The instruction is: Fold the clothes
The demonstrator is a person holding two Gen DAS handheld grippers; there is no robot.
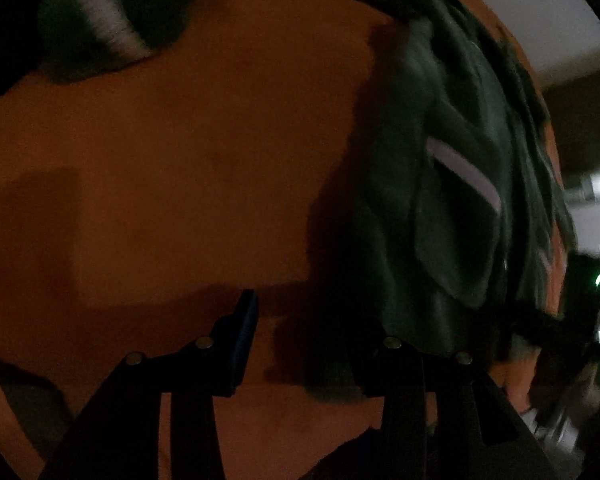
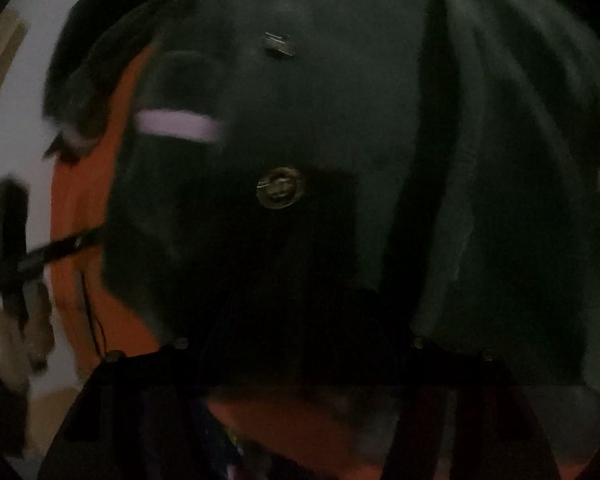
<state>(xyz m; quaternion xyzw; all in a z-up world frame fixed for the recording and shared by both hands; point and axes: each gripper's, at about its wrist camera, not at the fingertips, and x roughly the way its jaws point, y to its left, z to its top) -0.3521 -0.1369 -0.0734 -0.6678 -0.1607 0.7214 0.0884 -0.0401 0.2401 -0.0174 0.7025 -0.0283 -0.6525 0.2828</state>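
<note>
On the orange surface (image 1: pixel 172 152), left wrist view: wide bare stretch across the left and middle, only shadows on it. Dark green garment (image 1: pixel 452 208) bunched along the right side, its ragged edge running from top centre down to the near right; white stripe (image 1: pixel 466 174) shows in a fold. Another bit of green cloth with a white band (image 1: pixel 100 12) sits far left at the top. Beyond the surface's right edge, pale wall and bright windows.

Left gripper (image 1: pixel 312 344): jaws wide apart, left finger (image 1: pixel 242 344) with blue pad over bare orange, holding nothing. Right finger hidden under or against the garment edge; contact unclear.

Right wrist view: garment (image 2: pixel 380 140) fills nearly the whole frame, very dark and blurred. Metal button (image 2: pixel 279 188) near centre, pale stripe (image 2: pixel 178 125) to its left. Orange surface shows as a strip along the left (image 2: pixel 84 200) and near bottom. Right gripper (image 2: pixel 300 344): fingers lost in shadow against the cloth, cannot tell if apart or clamped. Other gripper, blurred, at far left (image 2: pixel 8 240).
</note>
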